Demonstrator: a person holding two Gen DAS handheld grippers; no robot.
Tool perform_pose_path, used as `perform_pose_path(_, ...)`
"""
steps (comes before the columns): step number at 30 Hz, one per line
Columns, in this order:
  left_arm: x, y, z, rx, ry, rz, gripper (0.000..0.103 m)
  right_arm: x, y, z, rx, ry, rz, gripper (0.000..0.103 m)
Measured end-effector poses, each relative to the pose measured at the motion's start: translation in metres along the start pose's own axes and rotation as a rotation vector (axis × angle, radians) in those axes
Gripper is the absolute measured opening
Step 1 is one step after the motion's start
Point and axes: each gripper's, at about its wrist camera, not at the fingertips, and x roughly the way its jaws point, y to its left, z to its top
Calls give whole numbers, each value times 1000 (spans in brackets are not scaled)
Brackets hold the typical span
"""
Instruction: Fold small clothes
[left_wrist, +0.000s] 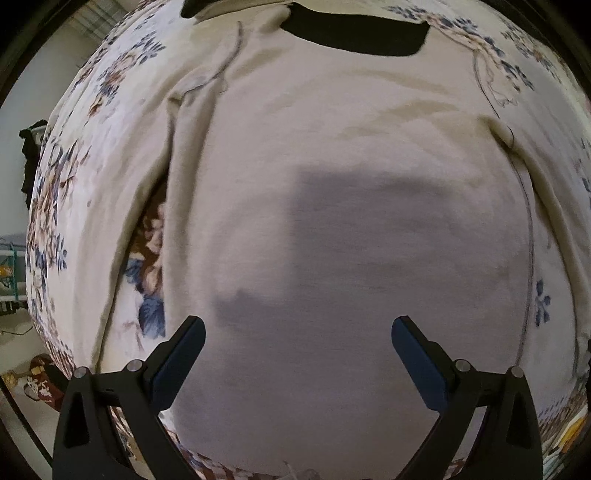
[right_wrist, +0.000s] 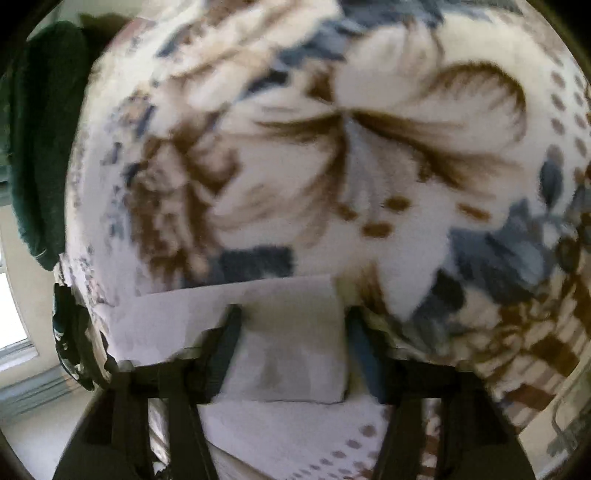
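Left gripper: we see jaws spread wide, empty, above the cream shirt lying flat on the floral blanket. Right gripper: jaws parted around a pale folded corner; grip undeterminable through blur.

Flat shirt leaves room above; right view blurred.

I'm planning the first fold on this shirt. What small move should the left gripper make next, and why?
Probably shift the left gripper left and down onto the sleeve to fold it inward. The shirt lies flat on the floral blanket, sleeve still spread outward, and the gripper hangs open above the shirt's middle, holding nothing.
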Motion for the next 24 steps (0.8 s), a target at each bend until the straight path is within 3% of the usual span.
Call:
perform_pose_path(4, -3, 23, -8, -7, -21, 6, 103, -3, 48, -22, -86, -23, 16, 5)
perform_pose_path(8, -10, 59, -17, -41, -46, 20, 103, -15, 136, -70, -306, -27, -19, 5)
perform_pose_path(12, -18, 97, -32, -91, -54, 26, 103, -4, 242, -164, -619, 27, -79, 5)
perform_pose_path(15, -20, 136, -50, -118, -73, 62, 103, 24, 301, -256, -873, 78, -132, 5)
perform_pose_path(18, -18, 170, -66, -166, -64, 84, 103, 63, 327, -351, -1114, 135, -184, 5)
perform_pose_path(20, -13, 199, -78, -240, -36, 72, 103, 85, 328, -403, -1235, 177, -221, 5)
perform_pose_path(24, -5, 248, -100, -374, -14, 71, 103, 132, 309, -499, -1472, 263, -379, 5)
